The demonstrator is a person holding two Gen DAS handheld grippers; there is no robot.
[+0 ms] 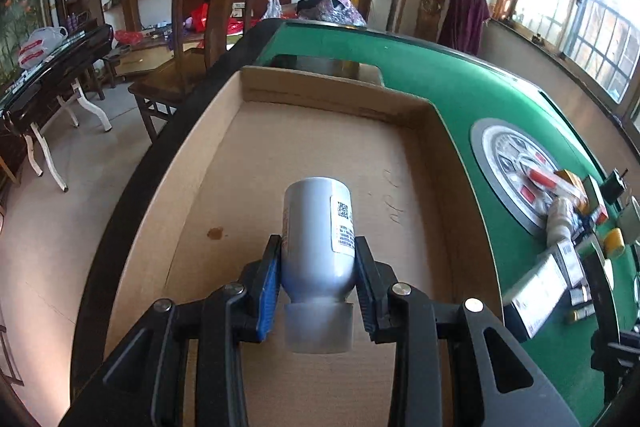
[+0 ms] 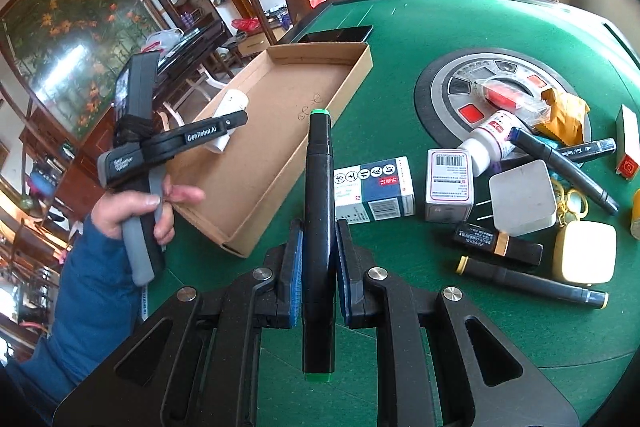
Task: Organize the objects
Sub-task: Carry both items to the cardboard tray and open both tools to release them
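Note:
My left gripper (image 1: 316, 259) is shut on a silver bottle (image 1: 316, 227) with a white label, its cap toward the camera, held above the floor of a shallow cardboard tray (image 1: 320, 131). In the right wrist view the same left gripper (image 2: 224, 131) hangs over the near-left wall of the cardboard tray (image 2: 280, 147), with the bottle (image 2: 228, 111) showing pale behind its fingers. My right gripper (image 2: 318, 263) is shut on a black marker (image 2: 319, 203) with green ends, held over the green table to the right of the tray's near corner.
A pile lies on the green felt (image 2: 400, 27) at the right: two small boxes (image 2: 374, 189), a white bottle (image 2: 490, 139), black markers (image 2: 532, 285), a white square case (image 2: 522, 197), a yellow case (image 2: 584, 253). A round control panel (image 2: 480, 91) sits mid-table. A black phone (image 2: 340, 34) lies behind the tray. Wooden chairs (image 1: 200, 27) stand beyond.

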